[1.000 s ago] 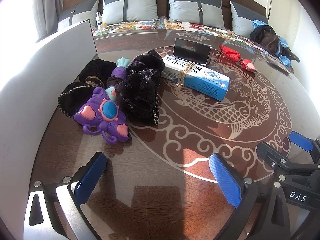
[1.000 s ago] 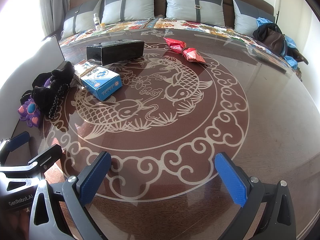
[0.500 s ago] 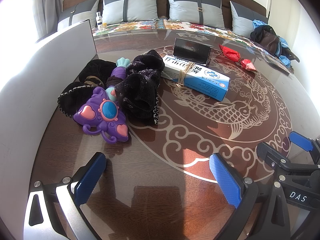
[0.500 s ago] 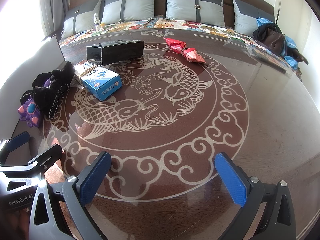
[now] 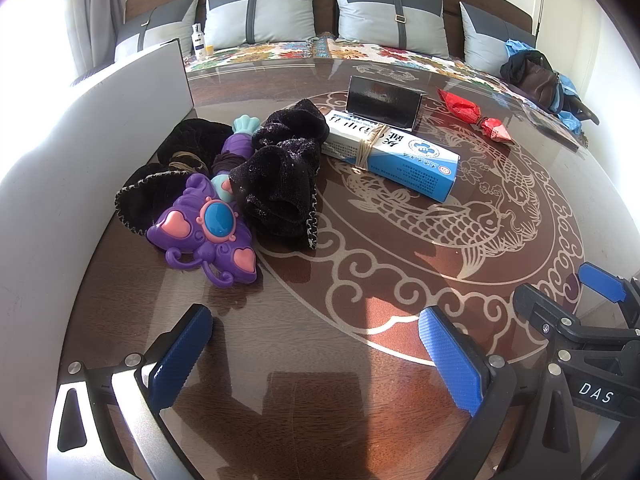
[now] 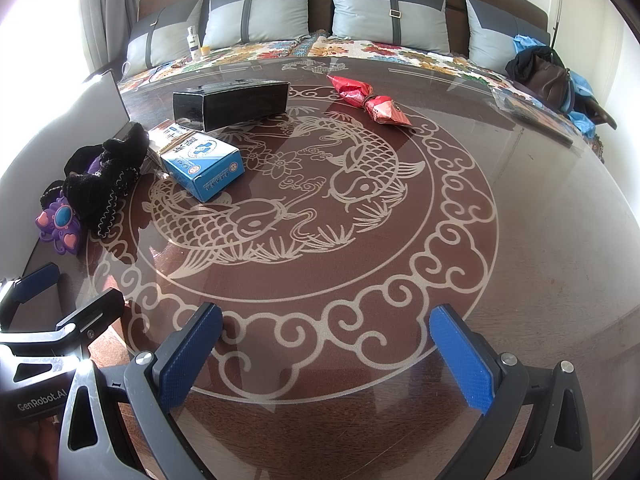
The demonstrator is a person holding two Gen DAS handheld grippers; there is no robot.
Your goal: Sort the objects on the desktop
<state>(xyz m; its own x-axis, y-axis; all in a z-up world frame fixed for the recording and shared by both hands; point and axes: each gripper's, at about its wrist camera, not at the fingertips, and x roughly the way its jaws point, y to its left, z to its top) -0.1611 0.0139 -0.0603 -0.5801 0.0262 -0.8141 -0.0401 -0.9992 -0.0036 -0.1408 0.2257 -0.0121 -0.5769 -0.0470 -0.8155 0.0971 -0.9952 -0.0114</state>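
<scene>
On the dark table with a fish pattern [image 5: 400,240] lie a purple toy [image 5: 208,232], black fabric pieces [image 5: 280,176], a blue-white box bound with rubber bands [image 5: 396,152], a black box [image 5: 382,102] and a red wrapped packet [image 5: 476,116]. In the right wrist view they show as the toy [image 6: 60,224], the fabric [image 6: 108,172], the blue box [image 6: 204,160], the black box [image 6: 232,102] and the red packet [image 6: 368,100]. My left gripper [image 5: 316,344] is open and empty, short of the toy. My right gripper [image 6: 328,344] is open and empty over the table's near edge.
A white board [image 5: 80,140] stands along the table's left side. A sofa with grey cushions [image 5: 260,12], a small bottle [image 5: 198,42] and a dark bag [image 5: 532,76] lie beyond the table. The right gripper shows at the left wrist view's right edge [image 5: 580,320].
</scene>
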